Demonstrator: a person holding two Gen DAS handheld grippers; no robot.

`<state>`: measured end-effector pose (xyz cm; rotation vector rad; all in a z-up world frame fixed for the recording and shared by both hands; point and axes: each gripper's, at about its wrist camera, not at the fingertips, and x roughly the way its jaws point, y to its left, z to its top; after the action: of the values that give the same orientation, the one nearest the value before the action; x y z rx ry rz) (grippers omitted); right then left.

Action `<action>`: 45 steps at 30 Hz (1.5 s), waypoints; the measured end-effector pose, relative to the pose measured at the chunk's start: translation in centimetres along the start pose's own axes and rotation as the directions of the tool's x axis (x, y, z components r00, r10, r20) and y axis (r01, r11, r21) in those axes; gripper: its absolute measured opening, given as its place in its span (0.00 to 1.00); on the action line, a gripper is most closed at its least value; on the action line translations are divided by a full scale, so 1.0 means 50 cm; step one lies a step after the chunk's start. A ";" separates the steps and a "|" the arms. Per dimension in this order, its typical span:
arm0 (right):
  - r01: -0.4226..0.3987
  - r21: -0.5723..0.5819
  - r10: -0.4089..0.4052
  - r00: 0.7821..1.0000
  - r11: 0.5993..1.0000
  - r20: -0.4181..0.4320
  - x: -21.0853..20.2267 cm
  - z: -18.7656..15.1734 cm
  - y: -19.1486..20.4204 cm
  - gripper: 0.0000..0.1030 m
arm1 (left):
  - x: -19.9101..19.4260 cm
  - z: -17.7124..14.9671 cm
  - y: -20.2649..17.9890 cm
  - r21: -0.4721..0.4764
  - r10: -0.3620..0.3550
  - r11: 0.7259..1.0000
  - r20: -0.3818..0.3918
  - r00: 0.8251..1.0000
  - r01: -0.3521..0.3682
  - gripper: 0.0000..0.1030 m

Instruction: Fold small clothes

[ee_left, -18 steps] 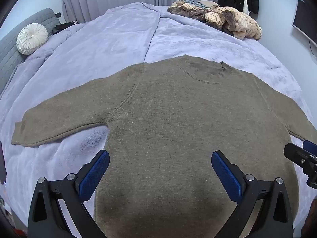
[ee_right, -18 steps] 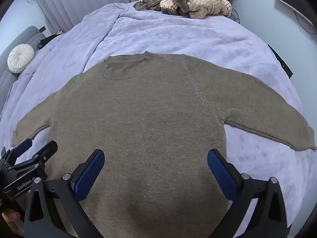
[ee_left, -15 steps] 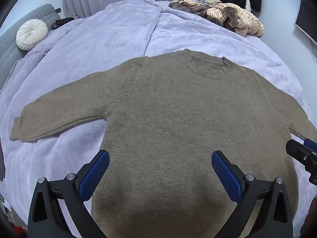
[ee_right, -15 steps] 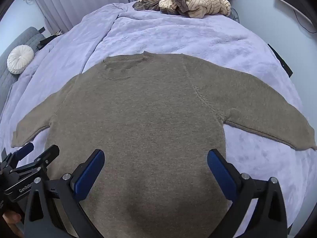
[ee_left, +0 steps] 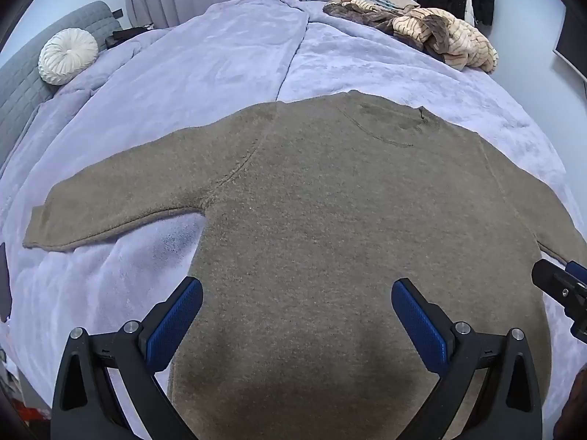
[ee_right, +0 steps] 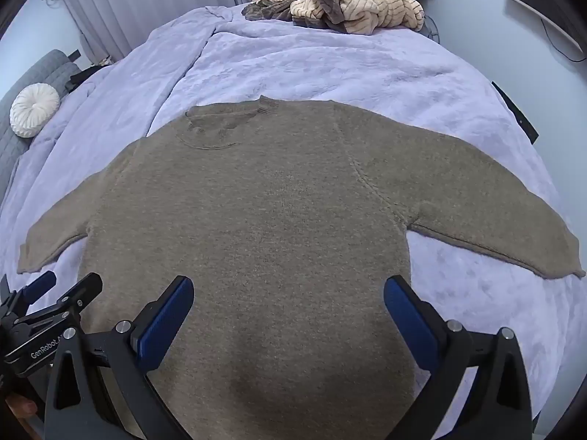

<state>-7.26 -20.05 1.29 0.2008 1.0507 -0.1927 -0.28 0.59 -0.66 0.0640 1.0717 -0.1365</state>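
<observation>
Olive-brown sweater [ee_left: 330,227] spread flat on the lavender bedspread [ee_left: 205,73], sleeves out, neck at the far side.

The left gripper [ee_left: 297,315] and right gripper [ee_right: 290,311] hover above its lower body, jaws wide apart and holding nothing. The knit looks soft, thick and limp, likely to sag and cling to the plush cover; cuffs or hem corners seem the best holds.

**Listener:** Is there any writing you can read?

**Me:** Only one mark. On the black body of my left gripper [ee_right: 51,295], seen at the lower left edge of my right camera's view, white letters read "GenRobot", followed by characters I cannot make out.

**Listener:** Anything else near it?

**Me:** No other readable text, number or sign.
</observation>
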 end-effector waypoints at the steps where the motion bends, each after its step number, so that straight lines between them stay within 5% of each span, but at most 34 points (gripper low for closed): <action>1: 0.001 0.000 -0.001 1.000 1.000 0.000 -0.001 0.000 -0.001 1.00 | 0.000 -0.001 -0.002 0.001 0.002 1.000 0.000 1.000 -0.002 1.00; 45: 0.011 0.001 -0.011 1.000 1.000 -0.013 0.014 -0.021 0.001 1.00 | 0.004 -0.020 -0.004 0.007 0.016 1.000 -0.010 1.000 -0.016 1.00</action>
<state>-7.80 -19.77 0.18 0.1976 1.0650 -0.2021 -1.10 0.52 -1.29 0.0793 1.0810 -0.1253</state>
